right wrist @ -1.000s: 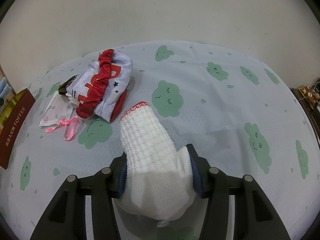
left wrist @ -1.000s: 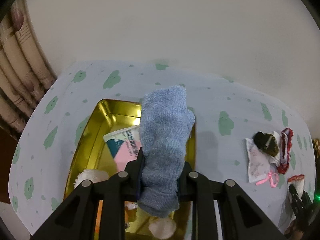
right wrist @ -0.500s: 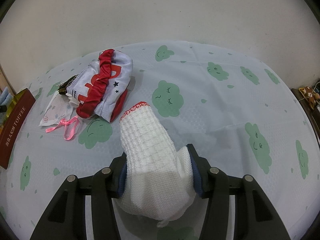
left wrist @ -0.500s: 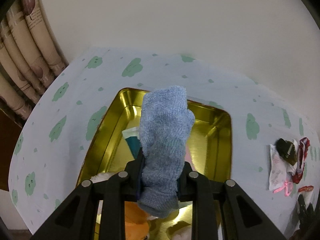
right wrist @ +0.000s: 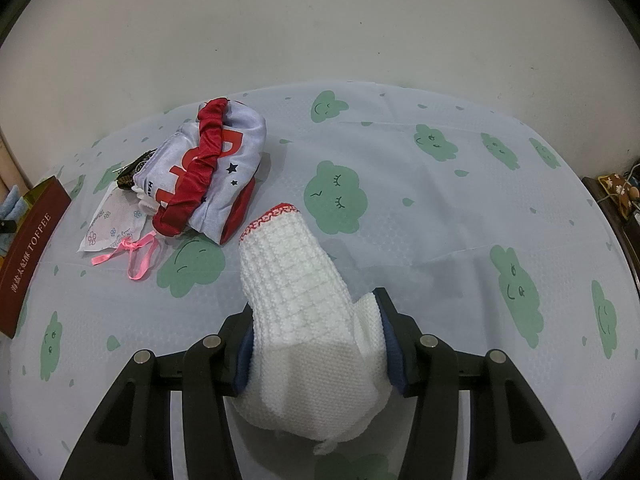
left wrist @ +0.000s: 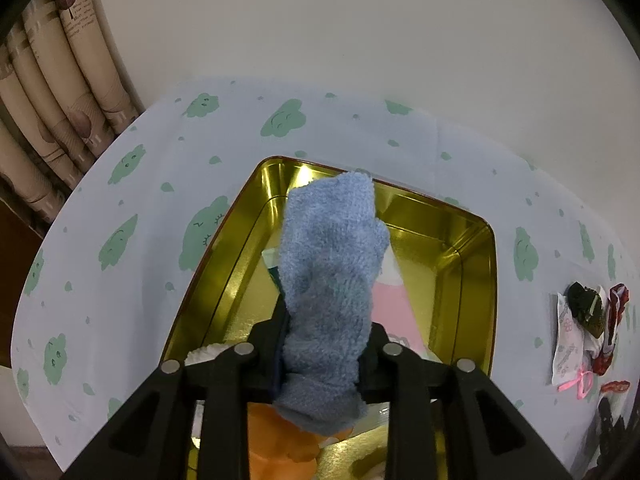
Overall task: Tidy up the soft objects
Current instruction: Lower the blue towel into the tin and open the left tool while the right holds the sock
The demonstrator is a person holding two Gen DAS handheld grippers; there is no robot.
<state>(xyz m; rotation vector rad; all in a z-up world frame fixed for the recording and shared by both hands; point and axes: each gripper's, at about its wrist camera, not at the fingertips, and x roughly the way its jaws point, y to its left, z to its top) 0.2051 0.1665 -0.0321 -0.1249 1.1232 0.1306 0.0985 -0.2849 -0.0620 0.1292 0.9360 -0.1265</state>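
The blue towel (left wrist: 330,280) was loosely held over the gold tin (left wrist: 460,240) as the left hand-held gripper (left wrist: 326,344) was just opening; the white knit cloth (right wrist: 304,312) was clenched in the right hand-held gripper (right wrist: 316,340).

Left hand-held gripper (left wrist: 324,350): matte black plastic, angular fingers with triangular cut-outs, four round silver screws across linkage, dark blue pads inside. Right hand-held gripper (right wrist: 316,340): same black build, four silver screws, blue pads.

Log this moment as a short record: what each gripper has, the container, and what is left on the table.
left gripper: blue towel between the jaws, which have just been opening, over the tin
right gripper: shut on white knitted cloth
container: open gold tin, already holding items
left on table: red-trimmed pouch, sachet with pink ribbon
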